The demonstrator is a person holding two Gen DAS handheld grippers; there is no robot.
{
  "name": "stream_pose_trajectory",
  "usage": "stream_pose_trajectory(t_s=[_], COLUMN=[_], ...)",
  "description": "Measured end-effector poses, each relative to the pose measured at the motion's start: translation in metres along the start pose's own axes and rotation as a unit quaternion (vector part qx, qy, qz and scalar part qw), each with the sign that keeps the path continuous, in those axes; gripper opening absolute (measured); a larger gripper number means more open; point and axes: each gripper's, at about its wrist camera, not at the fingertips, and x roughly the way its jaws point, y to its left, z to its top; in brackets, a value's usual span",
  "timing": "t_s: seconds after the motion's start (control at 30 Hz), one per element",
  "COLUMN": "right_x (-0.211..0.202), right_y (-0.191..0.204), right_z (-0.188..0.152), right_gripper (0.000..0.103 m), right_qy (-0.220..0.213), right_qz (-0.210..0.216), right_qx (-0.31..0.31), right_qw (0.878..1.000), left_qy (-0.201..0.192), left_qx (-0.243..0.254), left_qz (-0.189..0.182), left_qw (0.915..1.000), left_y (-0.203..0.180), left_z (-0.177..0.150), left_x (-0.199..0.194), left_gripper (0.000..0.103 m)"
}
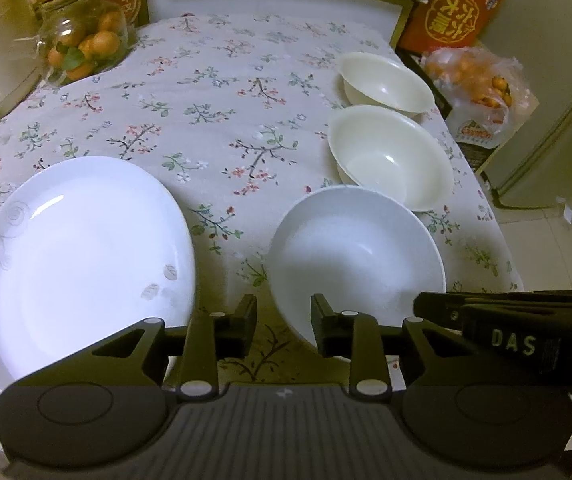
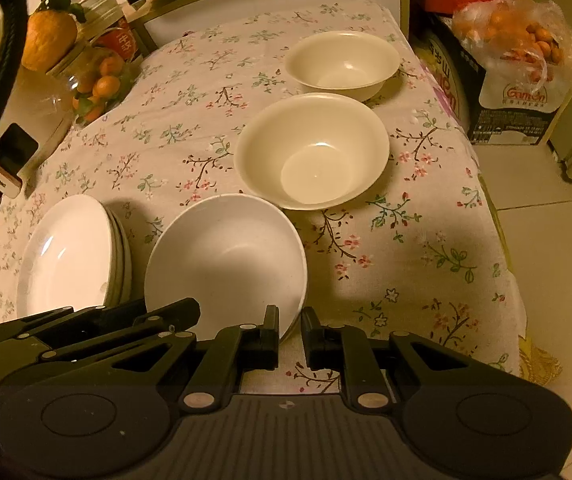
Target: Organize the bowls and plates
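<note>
Right gripper (image 2: 289, 330), jaws parted, straddles the round white ceramic bowl (image 2: 226, 264) rim at 6 o'clock — seat deeper before closing. Left gripper (image 1: 284, 322) is parted too — empty; 2 cream bowls (image 2: 311, 152) wait at 12.

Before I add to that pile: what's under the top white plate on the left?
Under the top white plate, the right wrist view shows rims of more plates stacked beneath. Their exact count and faces are covered. The left wrist view shows only the top plate.
</note>
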Motion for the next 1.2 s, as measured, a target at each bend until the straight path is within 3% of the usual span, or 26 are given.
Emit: stream_pose_trajectory(t_s=[0.67,0.73,0.93,1.07,1.2], right_x=[-0.011,-0.015,-0.030,-0.034,-0.028], right_y=[-0.008,-0.011,-0.030,-0.046,-0.057], right_z=[0.009,0.013,0.031,0.044,0.055], right_gripper=[0.018,0.025,0.036,0.039,0.040], right_qy=[-0.016,-0.022,-0.050,-0.066,-0.068], right_qz=[0.004,0.005,0.015,0.009,0.002], right_qx=[0.012,0.013,0.044,0.072,0.092], right_qw=[1.000,1.000,0.998,0.995,0.993], left_qy=[-0.027,-0.029,-0.051,-0.067,-0.074], left_qx=[-0.026,-0.031,-0.037,-0.024,-0.001], left_qz=[-0.008,-0.014,-0.019,-0.017,-0.006], left_qw=[0.9993,0.9990,0.9978,0.9973,0.9972], left_y=[0.006,0.006,0.006,0.001,-0.011], left_z=[0.016,0.021,0.041,0.058,0.071], left_x=[-0.011,-0.012,-0.014,-0.007,0.004], left_gripper=[0.030,0.031,0.041,0.050,0.051])
